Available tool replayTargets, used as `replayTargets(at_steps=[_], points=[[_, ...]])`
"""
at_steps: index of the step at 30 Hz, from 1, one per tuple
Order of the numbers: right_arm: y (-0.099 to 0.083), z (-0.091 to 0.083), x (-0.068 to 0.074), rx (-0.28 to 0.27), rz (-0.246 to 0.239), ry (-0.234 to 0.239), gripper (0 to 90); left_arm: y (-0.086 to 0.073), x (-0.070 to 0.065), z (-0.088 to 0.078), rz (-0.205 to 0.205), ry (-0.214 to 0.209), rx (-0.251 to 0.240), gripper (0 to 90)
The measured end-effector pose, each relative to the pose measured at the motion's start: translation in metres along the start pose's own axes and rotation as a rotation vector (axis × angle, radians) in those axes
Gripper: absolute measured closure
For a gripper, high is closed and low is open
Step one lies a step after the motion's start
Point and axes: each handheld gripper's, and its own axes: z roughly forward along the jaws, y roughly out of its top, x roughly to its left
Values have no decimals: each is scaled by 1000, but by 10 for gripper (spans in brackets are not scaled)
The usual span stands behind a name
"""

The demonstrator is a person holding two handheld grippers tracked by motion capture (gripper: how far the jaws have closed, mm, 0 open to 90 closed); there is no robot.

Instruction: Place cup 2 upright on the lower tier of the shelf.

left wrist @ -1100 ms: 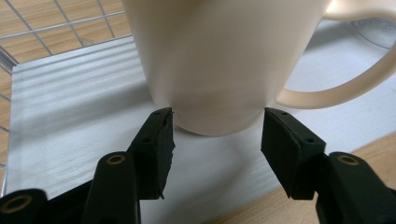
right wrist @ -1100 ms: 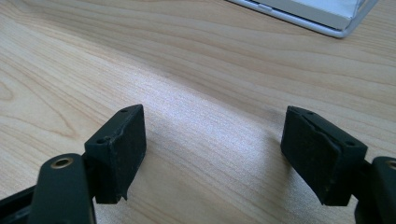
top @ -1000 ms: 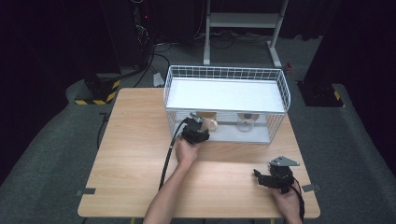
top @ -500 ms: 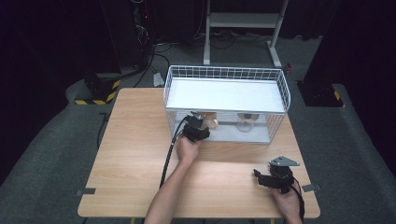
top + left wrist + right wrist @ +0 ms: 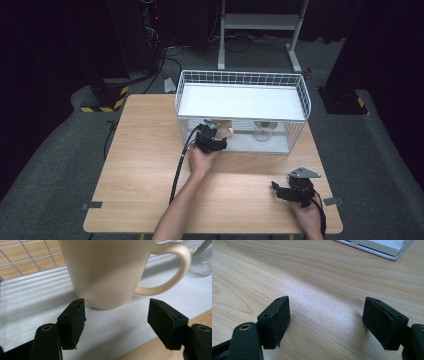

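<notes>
High view looks down on the worktop (image 5: 150,165); left gripper view sits close to the mug (image 5: 105,270), shared with high view.

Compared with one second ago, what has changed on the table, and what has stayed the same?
The left gripper has just been opening its jaws: they now stand apart in front of the cream mug, letting it go, with nothing pressed between them. The mug stands upright on the lower shelf of the white wire rack, beside the glass. The right gripper rests open over the wooden table, unchanged.

A wooden table (image 5: 140,165) carries a white wire rack (image 5: 300,90) at its far edge.
</notes>
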Motion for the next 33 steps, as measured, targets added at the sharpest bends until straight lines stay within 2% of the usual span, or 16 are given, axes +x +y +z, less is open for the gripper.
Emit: replayTargets(at_steps=[1, 2, 3, 5, 6, 7, 21, 26, 33], points=[[0, 0, 0, 0, 0, 0, 225, -1, 0, -2, 7, 11, 0, 305], [0, 0, 0, 0, 0, 0, 225, -2, -1, -3, -6, 23, -4, 303], [0, 0, 0, 0, 0, 0, 225, -4, -3, -3, -38, -14, -4, 300], [0, 0, 0, 0, 0, 0, 225, -5, -1, -5, -2, 5, -4, 299], [0, 0, 0, 0, 0, 0, 225, -7, -2, -5, -24, -11, -7, 299], [0, 0, 0, 0, 0, 0, 225, -7, -1, -7, -8, -1, -11, 299], [0, 0, 0, 0, 0, 0, 225, -23, 1, -32, -16, -29, -44, 299], [0, 0, 0, 0, 0, 0, 225, -28, -1, -40, 15, -17, -47, 301], [0, 0, 0, 1, 3, 0, 225, -32, -2, -52, 9, -47, -54, 297]])
